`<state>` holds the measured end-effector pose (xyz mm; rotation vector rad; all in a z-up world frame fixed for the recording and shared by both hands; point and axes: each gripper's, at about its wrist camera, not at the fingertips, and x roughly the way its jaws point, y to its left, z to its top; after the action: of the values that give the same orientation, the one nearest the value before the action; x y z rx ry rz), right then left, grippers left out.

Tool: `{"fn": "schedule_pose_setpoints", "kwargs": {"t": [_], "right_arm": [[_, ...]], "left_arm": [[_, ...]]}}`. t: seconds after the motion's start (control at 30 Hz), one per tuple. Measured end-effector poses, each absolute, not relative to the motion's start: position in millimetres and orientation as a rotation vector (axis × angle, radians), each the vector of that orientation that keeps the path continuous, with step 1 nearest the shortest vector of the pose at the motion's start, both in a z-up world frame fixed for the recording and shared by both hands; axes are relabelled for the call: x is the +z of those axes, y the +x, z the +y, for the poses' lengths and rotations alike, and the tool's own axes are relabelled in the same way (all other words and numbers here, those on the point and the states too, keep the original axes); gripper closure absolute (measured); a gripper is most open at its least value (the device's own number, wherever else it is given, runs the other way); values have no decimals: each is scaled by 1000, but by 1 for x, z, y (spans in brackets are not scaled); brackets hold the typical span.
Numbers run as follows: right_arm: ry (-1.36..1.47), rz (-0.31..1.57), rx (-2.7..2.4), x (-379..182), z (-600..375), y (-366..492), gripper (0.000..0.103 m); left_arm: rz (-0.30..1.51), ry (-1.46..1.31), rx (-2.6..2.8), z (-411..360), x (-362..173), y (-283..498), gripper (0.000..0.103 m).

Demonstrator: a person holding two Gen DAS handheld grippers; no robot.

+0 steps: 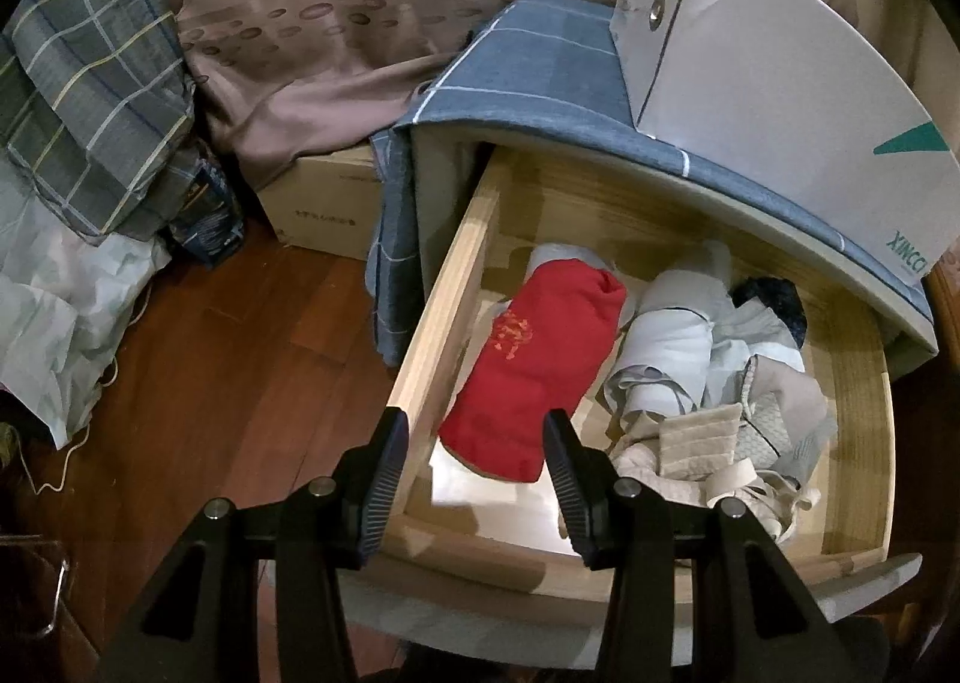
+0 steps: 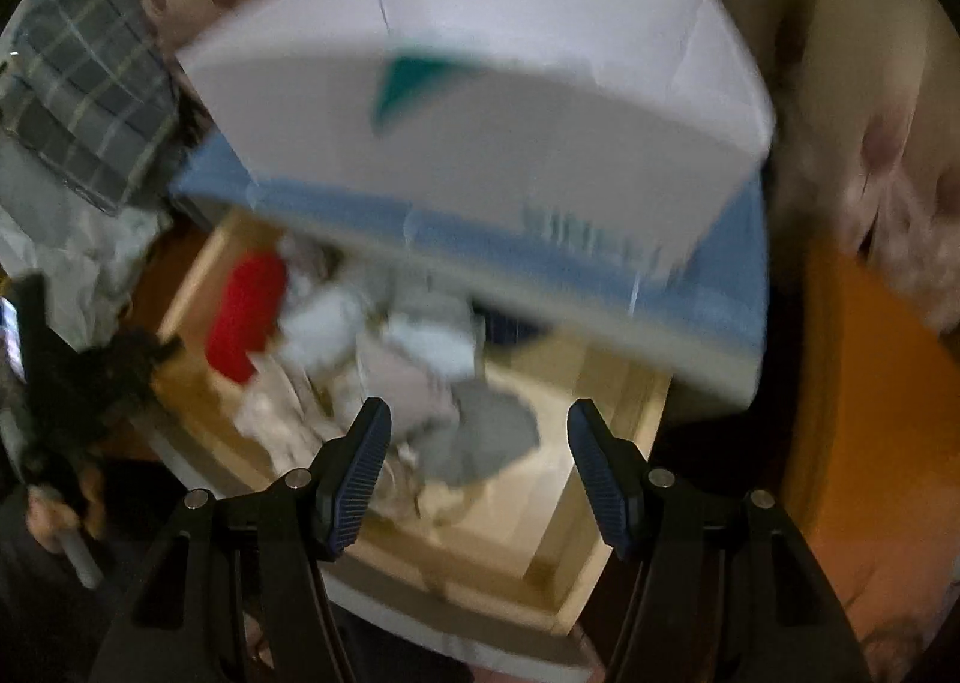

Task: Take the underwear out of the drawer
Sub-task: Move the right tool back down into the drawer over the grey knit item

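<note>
A home bedroom: open clothes drawer, curtain, plaid bedding.

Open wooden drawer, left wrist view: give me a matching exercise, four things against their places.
Things:
1. red folded garment
2. white cardboard box with a green triangle
3. blue checked cloth
4. brown cardboard carton

Places:
A. on the floor, left of the cabinet
B. draped over the cabinet top
C. standing on the cloth, above the drawer
D. in the light wooden drawer, along its left wall

Pairs: 1-D, 2-C, 3-B, 4-A
</note>
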<state>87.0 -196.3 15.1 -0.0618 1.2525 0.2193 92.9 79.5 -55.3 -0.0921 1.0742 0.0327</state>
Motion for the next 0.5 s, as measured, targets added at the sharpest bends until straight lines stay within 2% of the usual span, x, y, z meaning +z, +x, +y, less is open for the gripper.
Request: {"fn": "schedule_pose_setpoints", "kwargs": {"t": [0.17,0.43,0.47,0.5], "right_arm": [[-22,1377,177,-40,-195,87,45],[-43,1477,115,-107,-188,107,44],[-42,1482,114,-112,-188,109,43],[-43,1489,114,-117,-188,112,38]], "left_arm": [[1076,-94,29,80,-55,92,56],[1079,-104,21,81,-56,93,56],[1079,-105,18,81,-56,93,56],[1079,-106,17,80,-56,93,56]]}}
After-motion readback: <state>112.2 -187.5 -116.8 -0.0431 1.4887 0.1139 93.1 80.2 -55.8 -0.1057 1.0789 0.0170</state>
